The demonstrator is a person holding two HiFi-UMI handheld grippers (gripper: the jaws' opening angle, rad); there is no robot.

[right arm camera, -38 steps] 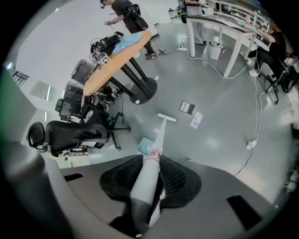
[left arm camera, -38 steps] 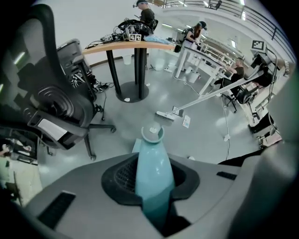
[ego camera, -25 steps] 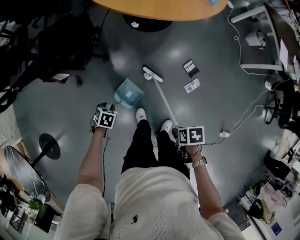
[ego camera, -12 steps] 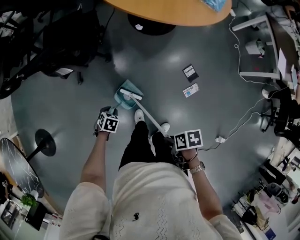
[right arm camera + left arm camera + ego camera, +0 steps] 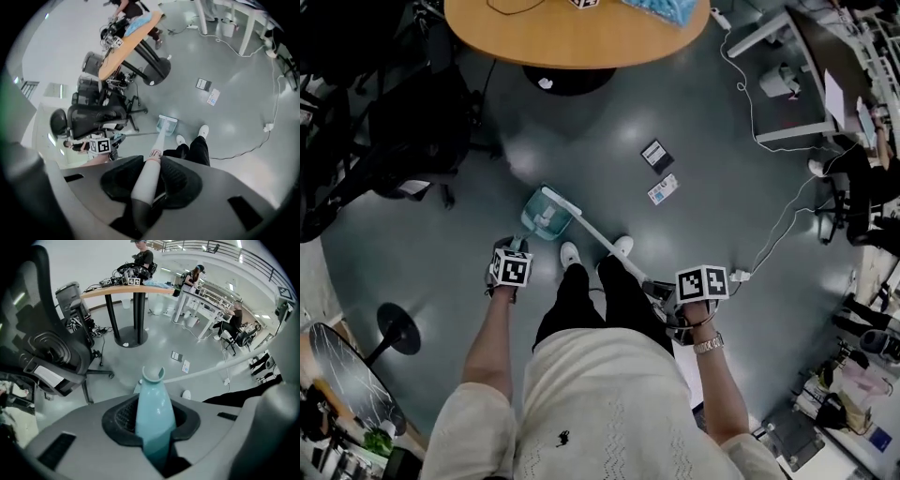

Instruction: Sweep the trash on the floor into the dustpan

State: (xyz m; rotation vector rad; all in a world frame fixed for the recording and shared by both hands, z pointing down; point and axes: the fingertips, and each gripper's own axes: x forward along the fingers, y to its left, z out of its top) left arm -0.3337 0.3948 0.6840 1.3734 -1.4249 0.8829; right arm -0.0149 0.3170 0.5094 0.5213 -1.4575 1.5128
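Note:
My left gripper (image 5: 515, 251) is shut on the teal dustpan's handle (image 5: 152, 413). The dustpan (image 5: 542, 217) rests on the grey floor just ahead of the person's left shoe. My right gripper (image 5: 664, 294) is shut on the white broom handle (image 5: 147, 177). The handle slants up-left across the shoes to the white broom head (image 5: 562, 202), which lies at the dustpan's mouth (image 5: 165, 125). Two pieces of trash lie on the floor to the right of the pan: a black card (image 5: 656, 155) and a white-and-blue packet (image 5: 663, 189), both apart from the broom.
A round wooden table (image 5: 572, 33) on a black base stands ahead. Black office chairs (image 5: 403, 131) crowd the left. A white cable (image 5: 769, 234) and plug (image 5: 738, 276) trail on the right floor beside desks. People stand by far desks (image 5: 192, 280).
The broom head has swept left from open floor to the dustpan's mouth. Both pieces of trash lie where they were.

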